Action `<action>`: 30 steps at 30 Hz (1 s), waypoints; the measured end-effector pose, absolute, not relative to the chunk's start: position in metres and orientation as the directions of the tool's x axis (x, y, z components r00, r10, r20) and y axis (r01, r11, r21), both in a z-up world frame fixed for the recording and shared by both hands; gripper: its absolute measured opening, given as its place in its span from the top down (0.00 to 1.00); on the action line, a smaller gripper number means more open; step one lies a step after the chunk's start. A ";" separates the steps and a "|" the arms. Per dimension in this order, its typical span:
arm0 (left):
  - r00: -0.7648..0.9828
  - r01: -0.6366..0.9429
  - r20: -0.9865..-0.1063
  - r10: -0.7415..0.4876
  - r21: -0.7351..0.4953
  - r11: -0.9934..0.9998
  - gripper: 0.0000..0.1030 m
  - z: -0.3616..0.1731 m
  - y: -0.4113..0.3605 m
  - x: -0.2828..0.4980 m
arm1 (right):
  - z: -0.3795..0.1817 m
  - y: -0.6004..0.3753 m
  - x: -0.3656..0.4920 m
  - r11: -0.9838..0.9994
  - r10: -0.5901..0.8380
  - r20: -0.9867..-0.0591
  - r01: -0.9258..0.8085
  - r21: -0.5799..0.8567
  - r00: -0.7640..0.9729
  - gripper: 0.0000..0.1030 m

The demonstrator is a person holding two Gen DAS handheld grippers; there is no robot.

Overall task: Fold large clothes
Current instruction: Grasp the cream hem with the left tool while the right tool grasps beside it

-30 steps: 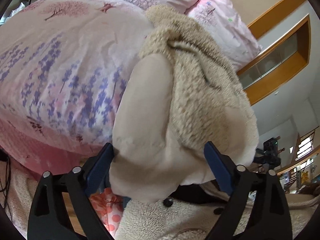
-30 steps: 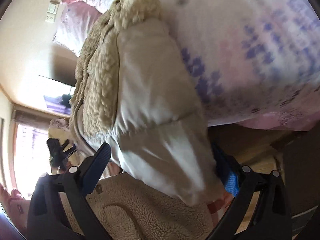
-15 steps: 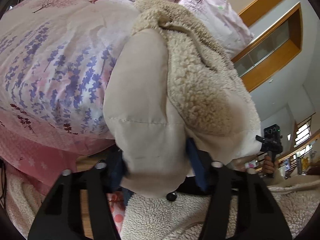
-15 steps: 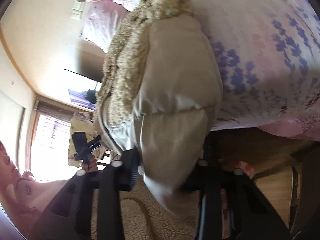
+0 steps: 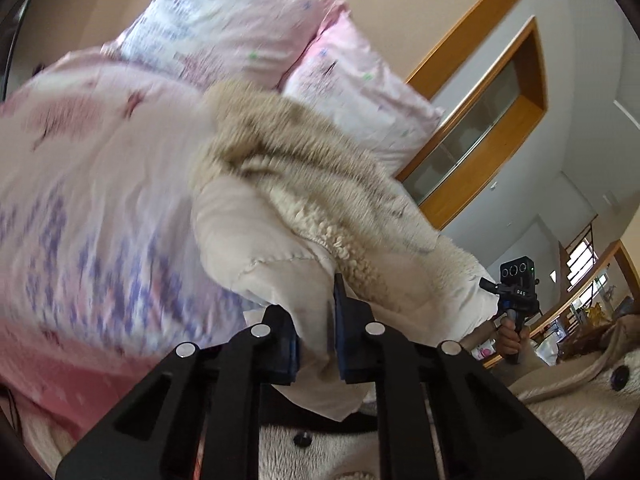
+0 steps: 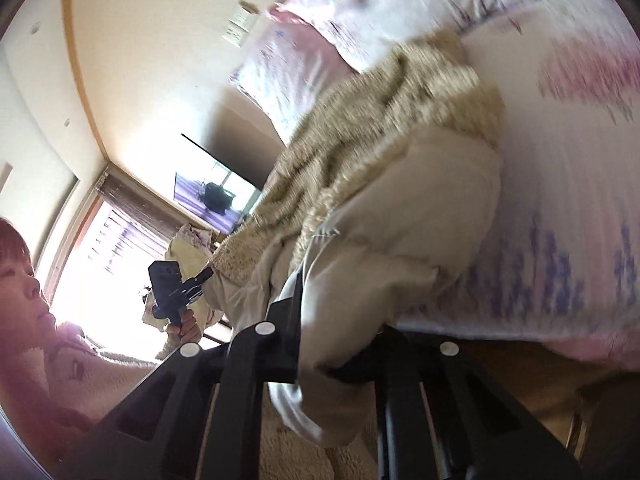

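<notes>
Your left gripper (image 5: 316, 344) is clamped on the cream coat's (image 5: 260, 236) lower edge, center frame. Your right gripper (image 6: 336, 344) is likewise pinched on the coat (image 6: 404, 236). The coat runs from both grippers up onto the floral quilt (image 5: 88, 184), fur trim (image 5: 280, 140) toward the pillows (image 5: 360, 92).

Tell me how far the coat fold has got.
Done: both grippers have a grip on the coat; left gripper and right gripper are each shut on its hem. In hand: lifting it off the bed. Left: no fold shows yet; the coat hangs bunched, fleece lining out.
</notes>
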State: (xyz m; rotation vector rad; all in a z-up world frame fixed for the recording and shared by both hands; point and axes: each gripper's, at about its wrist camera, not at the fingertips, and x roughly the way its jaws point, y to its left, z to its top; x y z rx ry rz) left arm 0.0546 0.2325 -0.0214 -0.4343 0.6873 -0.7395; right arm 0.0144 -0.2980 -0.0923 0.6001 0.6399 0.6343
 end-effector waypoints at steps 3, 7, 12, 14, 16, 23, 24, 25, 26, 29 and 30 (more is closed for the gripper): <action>0.576 0.486 -0.378 -0.725 -0.555 0.676 0.88 0.001 0.228 0.064 | -0.070 -0.299 0.025 0.663 0.671 -0.310 -0.359 0.657 0.673 0.89; 0.611 0.494 -0.344 -0.713 -0.537 0.683 0.88 0.027 0.224 0.087 | -0.039 -0.308 0.044 0.679 0.637 -0.257 -0.371 0.634 0.727 0.89; 0.654 0.460 -0.327 -0.682 -0.544 0.702 0.89 0.051 0.223 0.125 | -0.006 -0.315 0.078 0.677 0.597 -0.193 -0.359 0.643 0.779 0.89; 0.675 0.432 -0.319 -0.665 -0.560 0.707 0.89 0.060 0.224 0.148 | 0.006 -0.319 0.096 0.673 0.575 -0.171 -0.344 0.655 0.800 0.89; 0.692 0.410 -0.316 -0.649 -0.567 0.714 0.89 0.066 0.226 0.166 | 0.018 -0.328 0.119 0.670 0.543 -0.150 -0.319 0.670 0.826 0.89; 0.733 0.339 -0.323 -0.599 -0.589 0.733 0.89 0.089 0.218 0.260 | 0.042 -0.350 0.215 0.665 0.420 -0.183 -0.164 0.728 0.889 0.89; 0.736 0.330 -0.332 -0.590 -0.585 0.741 0.89 0.091 0.214 0.274 | 0.041 -0.352 0.226 0.661 0.408 -0.195 -0.141 0.737 0.892 0.89; 0.737 0.316 -0.347 -0.579 -0.580 0.750 0.89 0.090 0.210 0.289 | 0.042 -0.353 0.237 0.657 0.395 -0.209 -0.116 0.745 0.895 0.89; 0.737 0.306 -0.359 -0.573 -0.579 0.756 0.89 0.089 0.207 0.300 | 0.041 -0.354 0.248 0.656 0.381 -0.229 -0.087 0.750 0.896 0.89; 0.723 0.261 -0.412 -0.554 -0.580 0.771 0.89 0.077 0.196 0.338 | 0.029 -0.360 0.284 0.647 0.347 -0.298 0.004 0.763 0.889 0.89; 0.717 0.248 -0.428 -0.550 -0.581 0.775 0.89 0.071 0.194 0.348 | 0.025 -0.363 0.296 0.638 0.339 -0.323 0.036 0.769 0.884 0.89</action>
